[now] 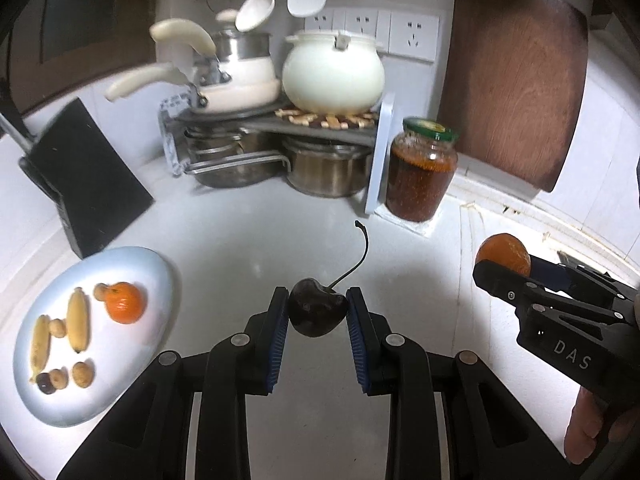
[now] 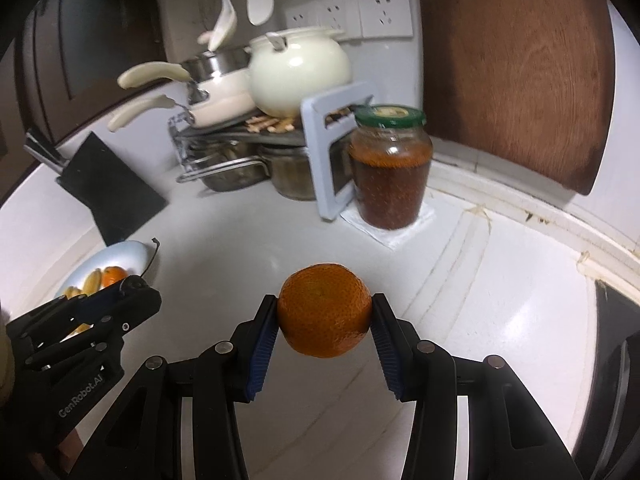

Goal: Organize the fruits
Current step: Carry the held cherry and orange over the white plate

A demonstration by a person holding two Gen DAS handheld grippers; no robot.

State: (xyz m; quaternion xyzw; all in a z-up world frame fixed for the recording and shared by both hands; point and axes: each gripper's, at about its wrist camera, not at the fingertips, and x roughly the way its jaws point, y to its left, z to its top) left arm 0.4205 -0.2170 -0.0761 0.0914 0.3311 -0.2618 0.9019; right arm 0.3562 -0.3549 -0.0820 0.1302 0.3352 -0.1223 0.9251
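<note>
Cherry (image 1: 317, 312), dark red and glossy with a long curved stem, sits clamped between the blue ribbed pads of my left gripper (image 1: 318, 314), above the white countertop (image 1: 248, 232). My right gripper (image 2: 324, 316) is clenched on a round orange mandarin (image 2: 323, 310), held in the air well to the right of the pale blue oval plate (image 1: 132, 256).

That plate already carries two small yellow bananas (image 1: 77, 318), another mandarin (image 1: 125, 302), a few small tan round fruits (image 1: 83, 374) and a dark one (image 1: 46, 383).

Risks, as I judge them: the cherry is small and slick, so a squeeze too hard could bruise it, and a sideways jolt could let it slip out and roll across the counter. Setting the mandarin down carelessly could knock the small fruits on the plate out of their rows. Both grippers heading for that one plate might also collide.

Behind the plate leans a black knife block (image 1: 86, 184). Further right of it stand a metal rack of pots (image 1: 276, 160) and a green-lidded glass jar of reddish-brown preserve (image 1: 422, 176). None of these blocks my path to the plate; only my own other gripper might.
</note>
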